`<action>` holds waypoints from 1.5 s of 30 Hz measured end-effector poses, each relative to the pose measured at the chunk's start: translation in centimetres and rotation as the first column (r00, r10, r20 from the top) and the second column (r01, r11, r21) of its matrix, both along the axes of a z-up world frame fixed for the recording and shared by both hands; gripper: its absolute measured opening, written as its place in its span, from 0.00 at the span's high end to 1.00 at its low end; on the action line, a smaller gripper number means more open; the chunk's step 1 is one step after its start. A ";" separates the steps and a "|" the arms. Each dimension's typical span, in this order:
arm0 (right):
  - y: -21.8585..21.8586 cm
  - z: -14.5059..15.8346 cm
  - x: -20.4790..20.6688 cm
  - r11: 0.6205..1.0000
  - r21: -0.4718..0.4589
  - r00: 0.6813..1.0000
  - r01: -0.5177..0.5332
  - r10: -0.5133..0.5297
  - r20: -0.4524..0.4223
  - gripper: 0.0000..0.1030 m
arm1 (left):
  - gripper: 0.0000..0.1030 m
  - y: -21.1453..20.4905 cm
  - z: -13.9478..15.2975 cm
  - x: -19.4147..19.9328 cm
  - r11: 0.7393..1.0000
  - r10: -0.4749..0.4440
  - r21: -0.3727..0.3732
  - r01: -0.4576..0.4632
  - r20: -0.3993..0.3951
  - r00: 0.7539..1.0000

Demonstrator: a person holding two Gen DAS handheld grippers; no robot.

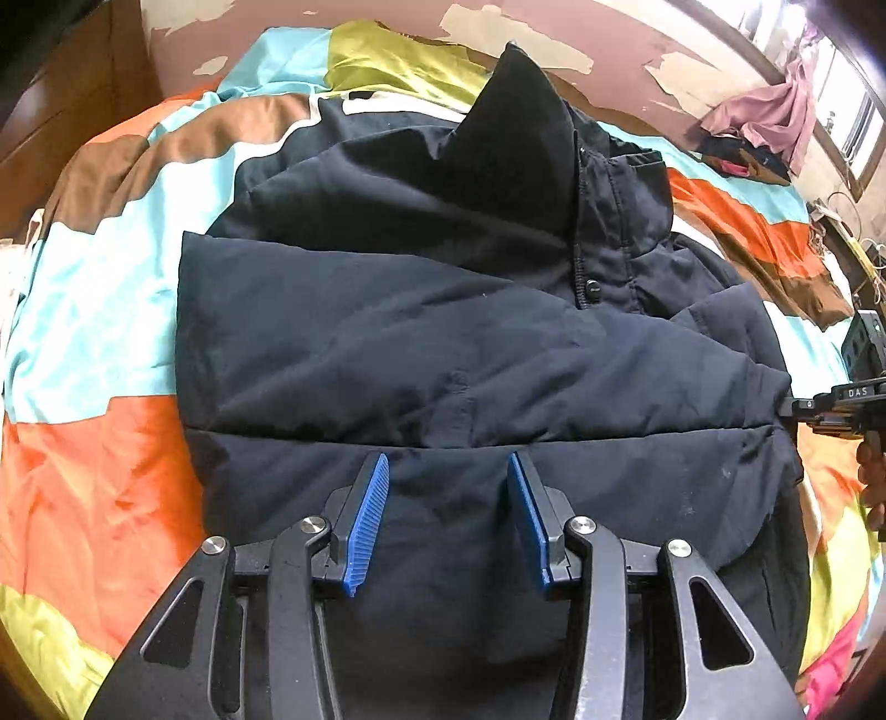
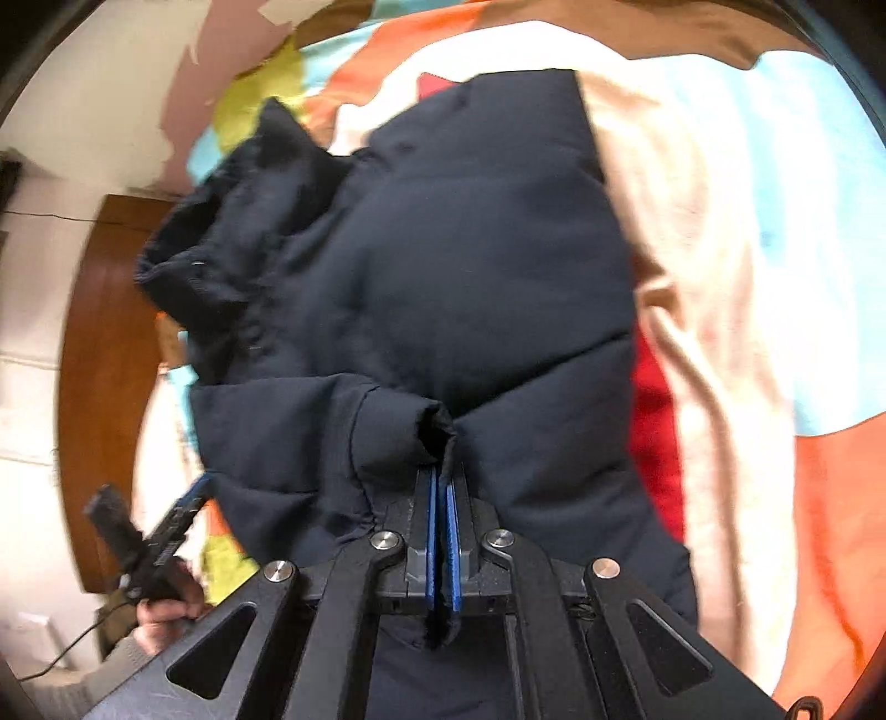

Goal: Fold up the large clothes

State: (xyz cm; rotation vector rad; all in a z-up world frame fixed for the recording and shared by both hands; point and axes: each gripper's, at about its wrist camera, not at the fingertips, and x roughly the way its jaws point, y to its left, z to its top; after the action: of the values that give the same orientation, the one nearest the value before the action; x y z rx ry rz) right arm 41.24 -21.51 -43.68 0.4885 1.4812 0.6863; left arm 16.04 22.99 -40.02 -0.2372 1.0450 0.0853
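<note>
A large black puffer jacket [image 1: 421, 332] lies spread on a bed, its hood [image 1: 515, 133] standing up at the far end. My left gripper [image 1: 448, 471] is open just above the jacket's near hem, holding nothing. My right gripper [image 2: 442, 482] is shut on a sleeve cuff [image 2: 437, 426] of the jacket [image 2: 470, 266] and holds it over the jacket's body. The right gripper also shows in the left wrist view [image 1: 830, 404] at the jacket's right edge. The left gripper shows in the right wrist view [image 2: 160, 537], held in a hand.
The bed has a quilt [image 1: 94, 310] with colourful blocks of orange, blue, white and brown. A peeling pink wall [image 1: 620, 50] is behind it. Clothes [image 1: 758, 122] are heaped at the far right by a window. A wooden headboard [image 2: 111, 343] stands at the left.
</note>
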 end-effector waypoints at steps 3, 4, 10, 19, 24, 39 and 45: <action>-1.2 0.9 0.2 0.995 0.059 0.997 0.080 -0.081 0.006 0.97 | 0.62 -0.5 0.1 -0.2 1.000 -0.028 0.001 0.028 0.003 1.000; -1.6 1.2 0.3 0.995 0.055 0.996 0.087 -0.088 0.017 0.97 | 0.62 -0.6 -0.5 -0.2 0.999 -0.037 0.012 0.037 -0.011 0.999; -1.2 2.2 0.4 0.998 -0.064 0.996 0.030 -0.025 0.086 0.93 | 0.61 -1.1 -3.3 0.5 0.997 -0.052 0.056 0.056 -0.070 0.996; 5.6 5.9 -2.4 0.983 -0.066 0.961 -0.173 0.183 0.209 0.90 | 0.58 -0.4 -4.7 0.9 0.997 -0.047 0.051 0.052 -0.110 0.993; 7.9 0.9 -4.3 0.956 -0.131 0.948 -0.264 0.282 0.149 0.80 | 0.58 -0.1 -5.3 1.2 0.997 -0.040 0.057 0.048 -0.139 0.990; 8.4 8.5 -2.0 0.956 -0.101 0.929 -0.274 0.290 0.229 0.44 | 0.58 5.4 5.2 5.5 0.994 0.038 -0.107 -0.038 -0.006 0.999; 10.9 10.0 4.4 0.951 -0.204 0.932 -0.232 0.278 0.234 0.44 | 0.57 6.4 8.6 12.5 0.997 0.035 -0.071 -0.037 -0.030 0.999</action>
State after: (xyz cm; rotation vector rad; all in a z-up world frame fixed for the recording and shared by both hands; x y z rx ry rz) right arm 45.64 -10.57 -33.63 0.0645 1.3504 0.7851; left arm 28.54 29.37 -31.45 -0.3201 1.0736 0.0840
